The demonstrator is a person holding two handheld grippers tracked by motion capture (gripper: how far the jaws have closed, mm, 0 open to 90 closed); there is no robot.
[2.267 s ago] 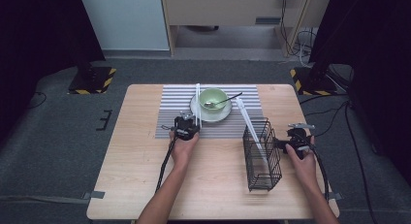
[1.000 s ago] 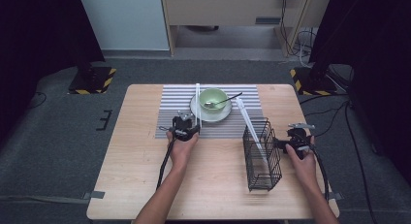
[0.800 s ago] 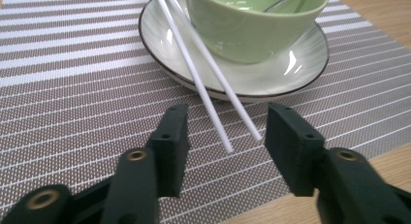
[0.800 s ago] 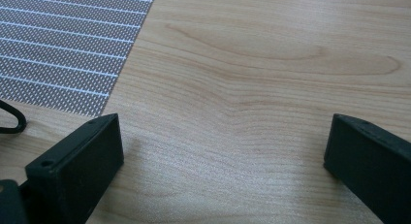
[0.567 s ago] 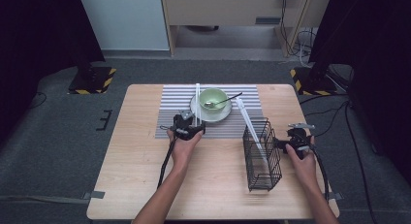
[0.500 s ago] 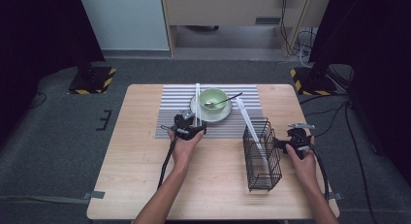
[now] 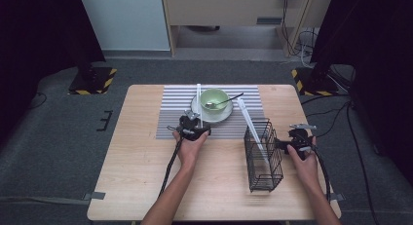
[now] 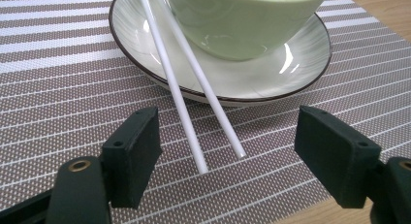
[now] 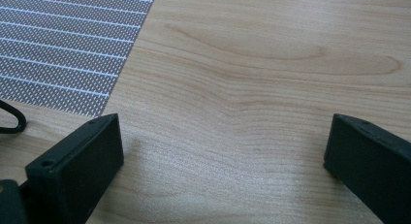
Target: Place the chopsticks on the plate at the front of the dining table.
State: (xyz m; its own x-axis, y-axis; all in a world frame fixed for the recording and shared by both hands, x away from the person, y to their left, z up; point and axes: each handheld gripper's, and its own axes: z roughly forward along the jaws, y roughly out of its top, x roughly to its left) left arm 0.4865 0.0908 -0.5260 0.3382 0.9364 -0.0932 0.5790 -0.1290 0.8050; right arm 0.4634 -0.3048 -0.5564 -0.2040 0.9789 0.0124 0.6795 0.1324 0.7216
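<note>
Chopsticks, a white pair, lie slanted with their upper ends propped against the rim of the saucer and their tips down on the striped placemat, the two sticks close together and crossing near the saucer's edge. A pale green bowl sits on that saucer with a spoon resting in it, handle pointing off to the right.

The placemat, grey with white stripes, covers the far middle of a light wooden table. Toward the right stands a black wire basket, with another white pair of chopsticks leaning out of its far end. Grey carpet surrounds the table, dark curtains hang on both sides, and yellow-and-black striped stand bases sit on the floor at the far left and far right.

The left gripper hovers low at the near edge of the saucer, forearm reaching up from the bottom; its jaws have just been opening and stand wide, the chopstick tips lying between them with neither pad touching. The right gripper is held just to the right of the basket, pointed toward it, jaws spread wide over bare wood and holding nothing.
</note>
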